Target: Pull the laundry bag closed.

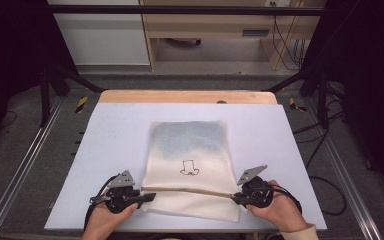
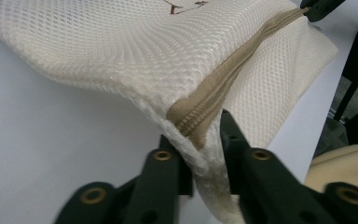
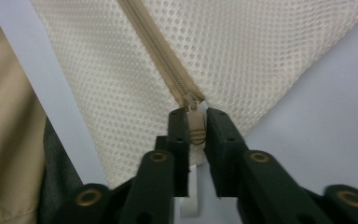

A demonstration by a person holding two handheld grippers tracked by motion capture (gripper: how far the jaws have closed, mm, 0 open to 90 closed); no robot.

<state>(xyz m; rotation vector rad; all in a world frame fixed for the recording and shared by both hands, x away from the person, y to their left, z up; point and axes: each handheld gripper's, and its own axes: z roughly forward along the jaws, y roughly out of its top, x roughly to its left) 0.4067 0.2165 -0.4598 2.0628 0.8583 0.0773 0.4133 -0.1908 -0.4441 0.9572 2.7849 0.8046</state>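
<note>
Mesh bag (image 1: 190,165) flat on the table (image 1: 110,145), near edge. Left gripper (image 1: 147,197) clamps the bag's corner at the zipper (image 2: 223,86) end; right gripper (image 1: 236,199) pinches the zipper pull (image 3: 196,128).

The desk (image 1: 110,135) is seen from above and from the near side, facing forward and down. The mesh bag (image 1: 190,165) is viewed at very close range along the jaws of each hand-held gripper, from opposite ends. The tan zipper (image 2: 223,84) is shared by all three views.
</note>
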